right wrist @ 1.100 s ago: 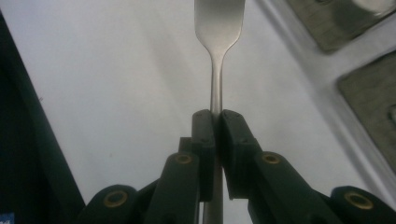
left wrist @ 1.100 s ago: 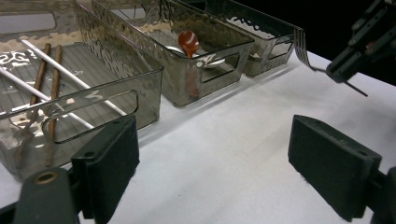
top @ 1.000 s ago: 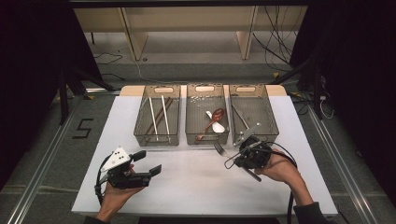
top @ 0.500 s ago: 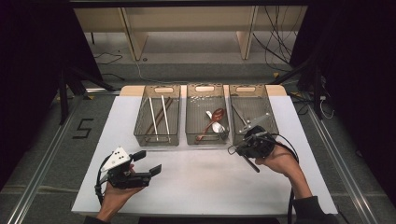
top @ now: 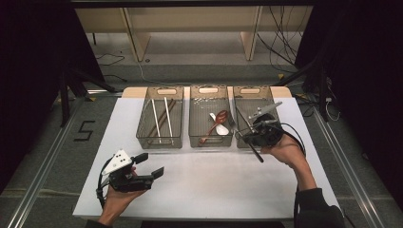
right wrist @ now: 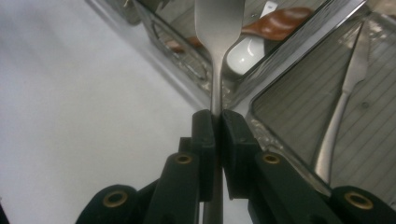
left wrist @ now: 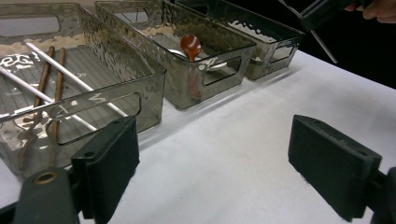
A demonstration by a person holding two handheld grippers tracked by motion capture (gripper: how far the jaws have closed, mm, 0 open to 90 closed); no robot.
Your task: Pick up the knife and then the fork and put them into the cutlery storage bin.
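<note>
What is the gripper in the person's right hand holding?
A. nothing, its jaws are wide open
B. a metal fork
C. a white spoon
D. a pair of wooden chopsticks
B: in the right gripper view the right gripper has its jaws shut on the thin handle of a metal fork, whose broad end reaches toward the bins.

Right tongs (right wrist: 216,122) clamped; left tongs (left wrist: 212,172) spread wide.

Chopsticks (top: 160,119) in left bin (top: 160,140); spoons (top: 217,122) in middle bin (top: 210,140).

Three bins (top: 160,142) stand side by side at the table's (top: 214,185) far edge, cutlery inside.
</note>
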